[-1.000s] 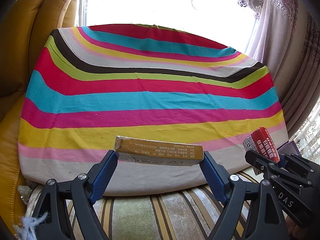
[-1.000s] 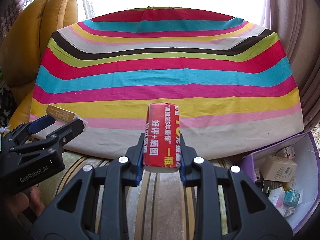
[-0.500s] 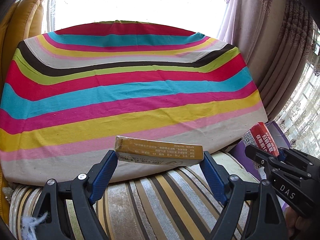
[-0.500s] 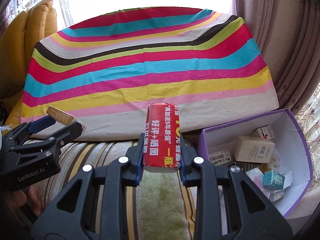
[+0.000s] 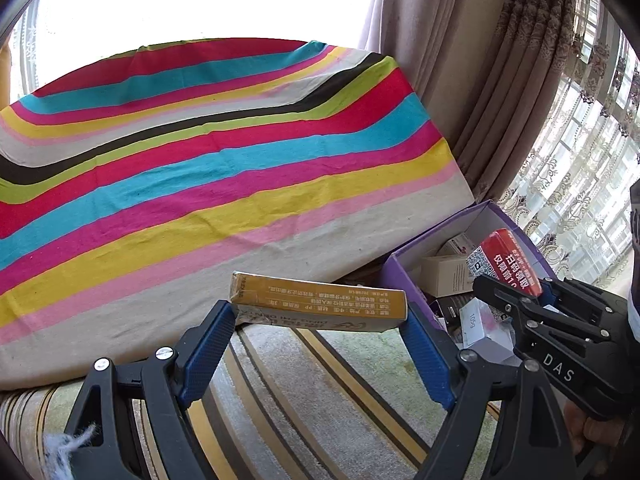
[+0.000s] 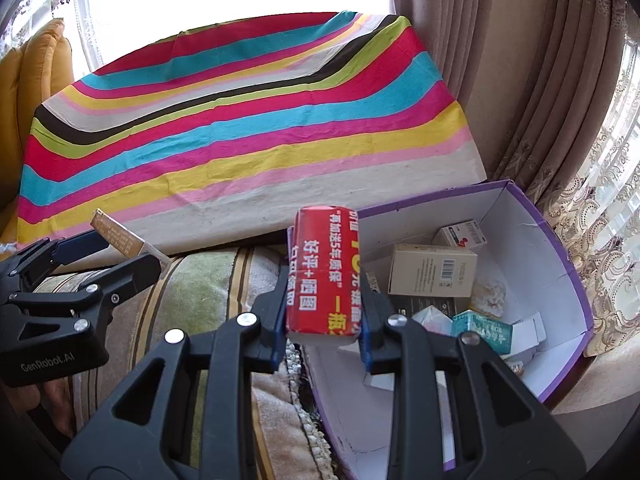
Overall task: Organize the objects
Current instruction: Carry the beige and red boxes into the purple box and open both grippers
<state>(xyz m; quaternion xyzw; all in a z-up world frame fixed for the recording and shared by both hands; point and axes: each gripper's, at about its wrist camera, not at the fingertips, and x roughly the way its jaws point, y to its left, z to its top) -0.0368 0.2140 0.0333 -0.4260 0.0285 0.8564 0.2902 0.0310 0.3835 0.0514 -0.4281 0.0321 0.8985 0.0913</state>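
My left gripper point(image 5: 320, 316) is shut on a flat yellow box point(image 5: 318, 304), held crosswise above the striped rug; the yellow box point(image 6: 118, 238) shows at the left of the right wrist view. A red box with white print point(image 6: 323, 276) sits lengthwise in my right gripper point(image 6: 323, 320), which is shut on it over the near left edge of the purple box point(image 6: 560, 260). In the left wrist view the red box point(image 5: 506, 262) hangs at the right over the purple box point(image 5: 416, 244).
The purple box holds several small cartons, among them a beige carton point(image 6: 434, 276) and a teal carton point(image 6: 482, 330). A striped cloth point(image 6: 240, 128) covers the table behind. Curtains point(image 6: 520, 80) hang at the right, a yellow sofa point(image 6: 28, 92) at the left.
Both grippers have swung right with their boxes. The purple box has come into full view, and the red box now hangs over its left edge.
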